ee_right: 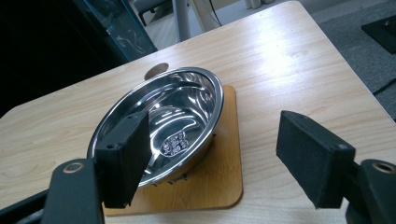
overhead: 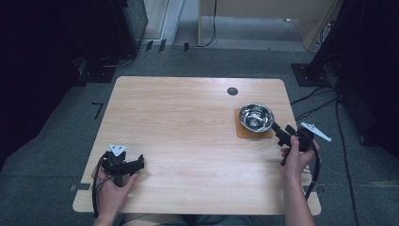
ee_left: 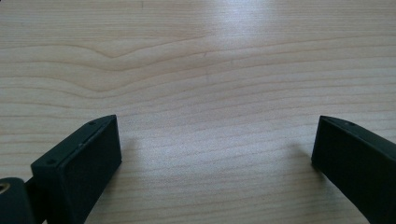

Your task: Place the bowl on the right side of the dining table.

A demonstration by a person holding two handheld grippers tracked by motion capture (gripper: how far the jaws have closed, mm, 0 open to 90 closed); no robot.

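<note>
A small steel bowl (overhead: 256,117) sits on a square wooden coaster (overhead: 244,132) toward the far right of the desk (overhead: 188,141), near a dark round grommet hole (overhead: 232,91) in the top. The right tongs (overhead: 283,135) hover just off the bowl's near right side, jaws spread wide with nothing between them; in the right gripper view the bowl (ee_right: 177,116) lies ahead with one black pad (ee_right: 126,154) in front of its rim and the other pad (ee_right: 308,154) well off to the side over bare wood, so the rim is not yet straddled. Whether the nearer pad touches the metal I cannot tell. The left tongs (overhead: 126,165) rest at the near left of the desk, also released, looking across plain wood grain (ee_left: 205,84) between their parted jaws. The bowl looks light, thin-walled and rigid, with a polished surface that should be slippery, so I would expect a pinch on the curved wall to skid. The rolled rim looks like the best hold: one pad inside, one outside, squeezed across the lip at the side nearest the right hand. It would probably tip once lifted from one edge, and the coaster (ee_right: 224,182) under it might shift if the bowl is dragged, not raised.
</note>
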